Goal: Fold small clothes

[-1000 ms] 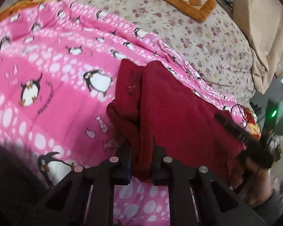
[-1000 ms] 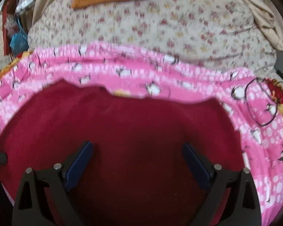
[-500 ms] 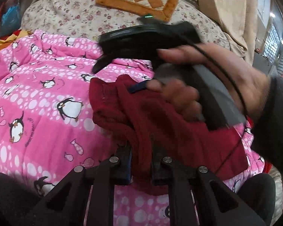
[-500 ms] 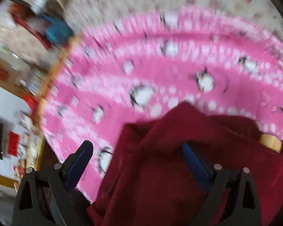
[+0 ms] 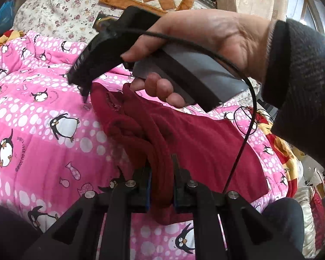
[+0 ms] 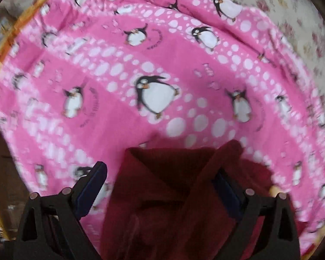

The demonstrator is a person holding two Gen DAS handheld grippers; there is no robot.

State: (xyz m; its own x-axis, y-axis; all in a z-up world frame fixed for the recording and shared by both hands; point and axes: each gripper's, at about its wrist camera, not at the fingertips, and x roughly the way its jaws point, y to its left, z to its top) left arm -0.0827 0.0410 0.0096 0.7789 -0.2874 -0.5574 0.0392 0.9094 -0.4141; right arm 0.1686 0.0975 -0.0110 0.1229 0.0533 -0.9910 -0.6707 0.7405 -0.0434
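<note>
The left gripper (image 5: 161, 186) stayed clamped on the dark red garment (image 5: 197, 143); the right gripper (image 6: 160, 186), jaws wide but just closing slightly, straddled its folds on the penguin quilt (image 6: 123, 91).

The left tool (image 5: 161, 186) has black arms, silver screws and blue pads. The right tool (image 6: 160, 186) looks the same. The right hand (image 5: 205, 36) wears a dark knitted sleeve (image 5: 301, 75); a thin black cable (image 5: 244, 134) hangs from a grey and black handle (image 5: 190, 75).
</note>
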